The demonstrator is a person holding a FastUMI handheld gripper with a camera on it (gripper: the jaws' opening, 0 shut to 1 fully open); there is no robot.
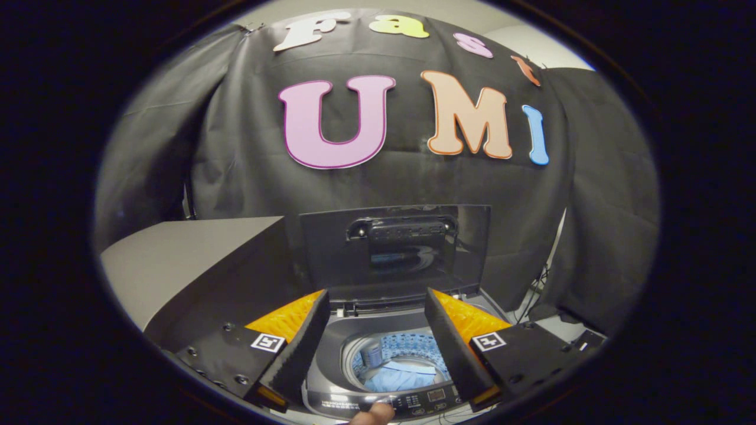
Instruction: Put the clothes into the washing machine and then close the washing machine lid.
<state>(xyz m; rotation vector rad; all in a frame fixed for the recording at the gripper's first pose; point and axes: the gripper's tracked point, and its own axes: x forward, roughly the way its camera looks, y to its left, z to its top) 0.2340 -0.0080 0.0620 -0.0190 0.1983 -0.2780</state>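
Your gripper (378,336) fingers are apart, holding nothing. Light blue cloth (401,378) lies in the grey top-loading washing machine (331,348); its dark lid (396,251) stands upright

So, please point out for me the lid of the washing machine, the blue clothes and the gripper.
lid (394,251): gripper view, the middle of its raised panel, below the handle.
blue clothes (398,378): gripper view, the cloth inside the drum.
gripper (378,360): gripper view, midway between its open fingers, above the drum.

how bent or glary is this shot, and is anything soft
Gripper view: strong fisheye bending at the edges; the raised washing machine lid mirrors the drum as a soft reflection; blue clothes in the drum look sharp; the open hand-held gripper fingers look slightly soft.
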